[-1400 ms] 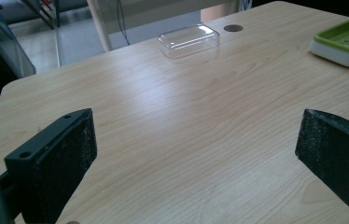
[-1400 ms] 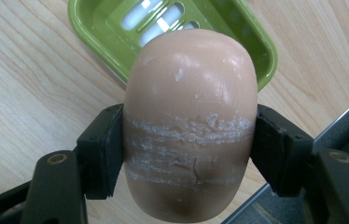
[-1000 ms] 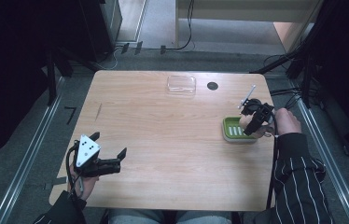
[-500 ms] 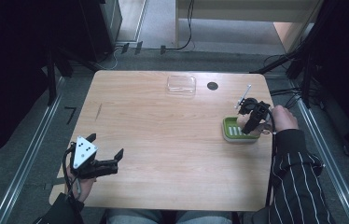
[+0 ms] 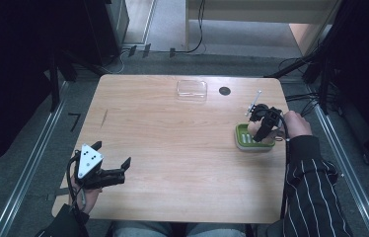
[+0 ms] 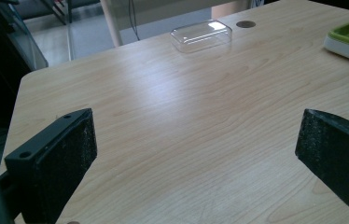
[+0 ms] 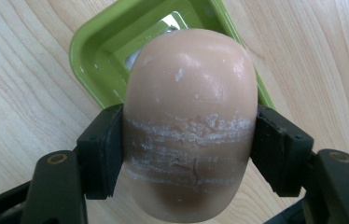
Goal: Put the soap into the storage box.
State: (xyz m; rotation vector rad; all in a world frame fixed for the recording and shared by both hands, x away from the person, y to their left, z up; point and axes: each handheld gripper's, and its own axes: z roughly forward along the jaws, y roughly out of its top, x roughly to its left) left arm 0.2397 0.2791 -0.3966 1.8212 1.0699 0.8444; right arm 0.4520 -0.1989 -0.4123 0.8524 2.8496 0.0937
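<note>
Right hand-held gripper (image 7: 189, 149) is clenched on a smooth, oval, beige bar of soap (image 7: 190, 121), one black jaw pressing each long side of it; the bar carries pale scraped lines across its middle, where the jaws meet it. In the right gripper view the soap sits directly over a lime-green rectangular plastic soap dish (image 7: 99, 46), whose rim shows behind the bar toward 12 o'clock; whether the soap touches the dish I cannot tell. In the high view this right hand-held gripper (image 5: 261, 129) is at about 3 o'clock on the light wooden table (image 5: 172, 148), just over the green dish (image 5: 244, 139) with its white base, and the hand in a striped sleeve holds it from the table's right edge. The left hand-held gripper (image 5: 118, 170) is at about 8 o'clock, near the front left corner, well apart from the dish; its jaws are spread wide and grasp nothing, as the left gripper view shows with bare wood between them. At 12 o'clock, near the far edge, lies a clear rectangular plastic lid (image 5: 192, 89), and just beside it toward 1 o'clock is a small dark round disc (image 5: 224, 91) on the table surface.
</note>
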